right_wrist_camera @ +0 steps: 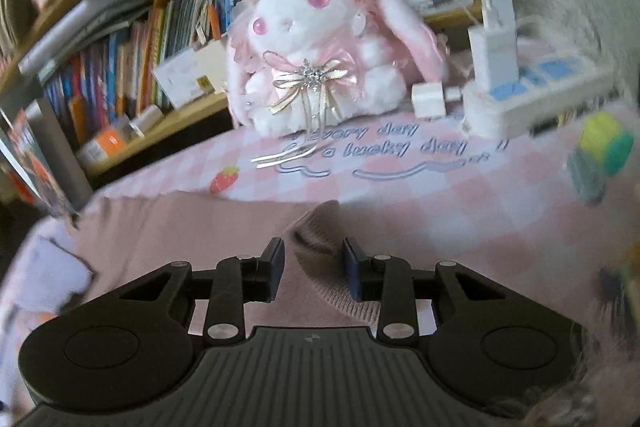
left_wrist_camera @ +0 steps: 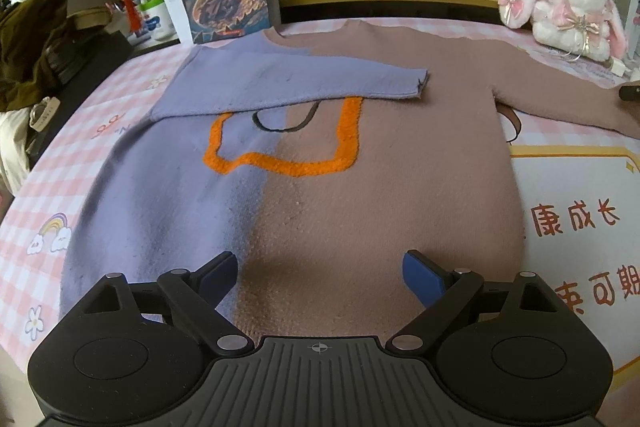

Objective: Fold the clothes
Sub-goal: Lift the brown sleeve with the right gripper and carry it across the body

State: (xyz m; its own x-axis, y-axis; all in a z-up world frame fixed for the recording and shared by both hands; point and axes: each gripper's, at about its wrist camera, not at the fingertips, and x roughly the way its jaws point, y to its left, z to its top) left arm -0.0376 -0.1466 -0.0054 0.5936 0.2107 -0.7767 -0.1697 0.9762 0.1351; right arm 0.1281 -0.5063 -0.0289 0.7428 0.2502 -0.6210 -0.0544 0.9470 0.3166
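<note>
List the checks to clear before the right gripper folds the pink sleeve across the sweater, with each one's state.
1. Purple sleeve already folded across the chest: ok.
2. Sweater body lying flat on the checked cloth: ok.
3. Left gripper open, holding nothing, above the hem: ok.
4. Pink sleeve cuff between the right gripper fingers: ok.
5. Right grip firm on the cuff: cannot tell; the view is blurred.
6. Plush rabbit apart from the sleeve's path: ok.
</note>
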